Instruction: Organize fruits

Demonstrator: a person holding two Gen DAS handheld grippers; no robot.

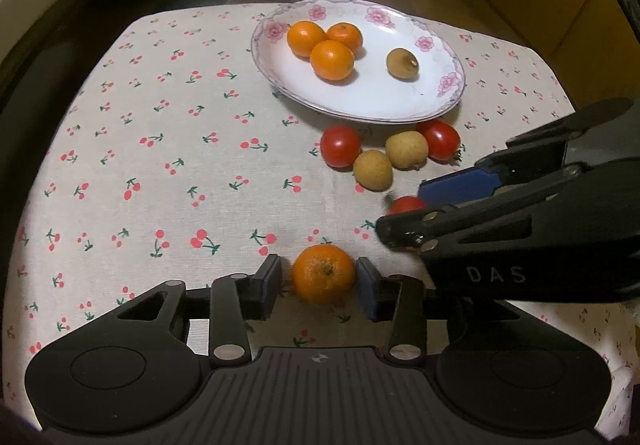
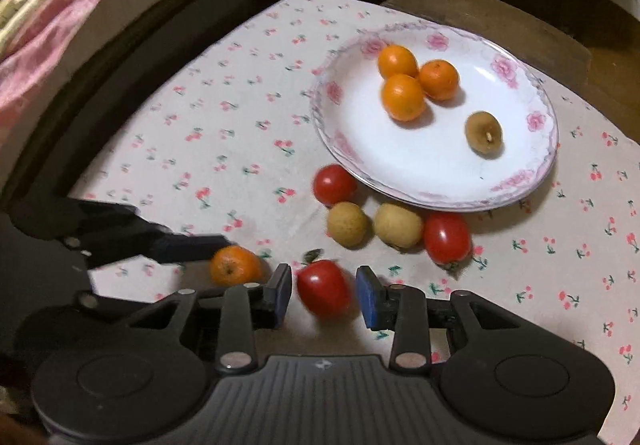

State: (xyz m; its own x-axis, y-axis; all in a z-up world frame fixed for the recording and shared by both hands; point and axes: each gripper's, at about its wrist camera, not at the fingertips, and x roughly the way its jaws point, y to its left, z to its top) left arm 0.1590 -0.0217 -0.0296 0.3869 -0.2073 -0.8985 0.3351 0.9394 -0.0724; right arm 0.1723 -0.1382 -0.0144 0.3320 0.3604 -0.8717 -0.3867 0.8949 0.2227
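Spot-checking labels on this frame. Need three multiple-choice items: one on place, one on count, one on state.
1. Where is the brown fruit?
A. on the plate
B. on the cloth
C. between fingers

2. How many oranges lie on the plate?
A. one
B. three
C. five

3. The tomato at the right gripper is:
A. on the plate
B. squeezed flat
C. between the fingers, gaps on both sides

Key: 1 A, it sits on the white surface; 2 B, three clustered oranges; 3 C, cloth shows beside each pad.
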